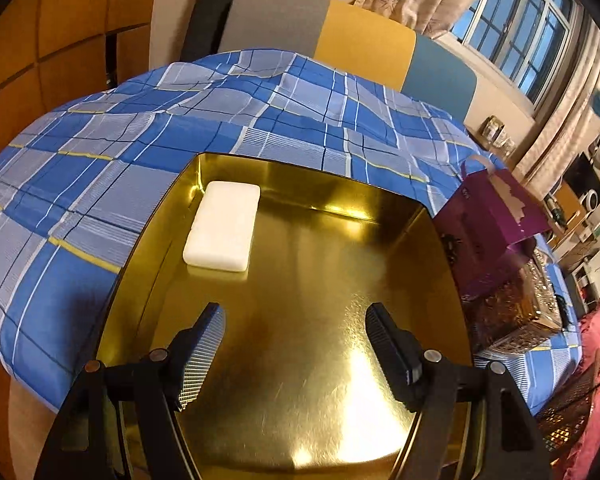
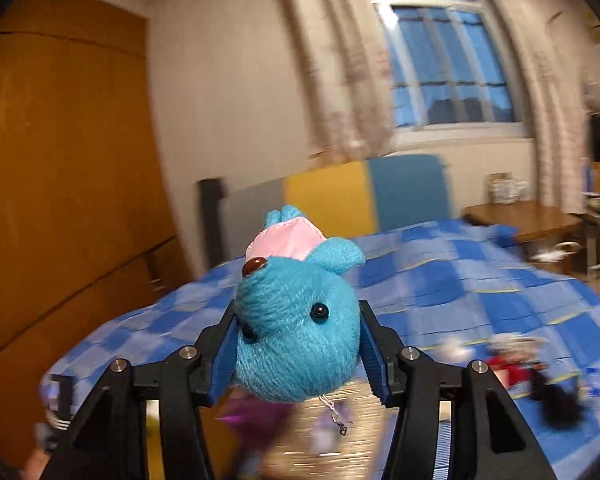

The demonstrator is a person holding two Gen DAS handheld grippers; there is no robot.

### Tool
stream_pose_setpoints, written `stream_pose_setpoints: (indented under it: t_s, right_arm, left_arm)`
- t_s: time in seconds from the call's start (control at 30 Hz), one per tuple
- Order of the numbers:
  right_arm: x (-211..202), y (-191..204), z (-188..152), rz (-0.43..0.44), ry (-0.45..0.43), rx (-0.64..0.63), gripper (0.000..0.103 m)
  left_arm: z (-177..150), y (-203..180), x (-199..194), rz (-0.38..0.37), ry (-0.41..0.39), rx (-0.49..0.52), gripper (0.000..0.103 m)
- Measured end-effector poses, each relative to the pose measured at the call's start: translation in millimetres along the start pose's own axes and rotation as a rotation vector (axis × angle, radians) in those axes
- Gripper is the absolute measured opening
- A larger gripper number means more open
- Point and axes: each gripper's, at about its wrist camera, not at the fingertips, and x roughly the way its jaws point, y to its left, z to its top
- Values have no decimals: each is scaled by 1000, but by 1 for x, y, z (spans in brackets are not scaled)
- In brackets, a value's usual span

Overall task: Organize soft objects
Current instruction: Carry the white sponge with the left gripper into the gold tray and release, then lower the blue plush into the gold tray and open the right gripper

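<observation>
A gold metal tray (image 1: 380,216) lies on the blue checked bed. A white soft block (image 1: 223,231) rests in its far left corner. My left gripper (image 1: 296,344) hangs over the tray's near half, open, with nothing between its fingers. In the right wrist view my right gripper (image 2: 296,354) is shut on a blue plush animal (image 2: 296,336) with black bead eyes and a pink cap, held up above the bed. A small red and dark plush (image 2: 536,376) lies blurred on the bedcover at the right. The tray itself is only a blurred gold patch (image 2: 364,420) under the plush.
A purple paper bag (image 1: 488,236) and a glittery brown box (image 1: 516,316) stand against the tray's right side. A red cloth (image 1: 596,360) lies further right. A padded headboard (image 1: 360,44), curtains and a window (image 2: 448,68) lie behind the bed; a wooden table (image 2: 528,220) stands at its right.
</observation>
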Motion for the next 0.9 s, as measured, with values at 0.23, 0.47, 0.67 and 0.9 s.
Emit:
stream_pose_setpoints:
  t_s: [0.23, 0.47, 0.67, 0.9]
  right_arm:
    - [82, 106, -49, 156, 221, -124, 56]
    - [165, 147, -122, 125, 462, -110, 56]
    - [213, 153, -164, 35, 560, -52, 56]
    - [242, 164, -179, -44, 607, 17, 62]
  left_arm:
    - [-12, 26, -20, 51, -48, -51, 74]
    - [-16, 53, -33, 69, -68, -115, 74]
    - [-19, 69, -42, 69, -87, -148, 74]
    - [-22, 80, -43, 65, -82, -179, 74]
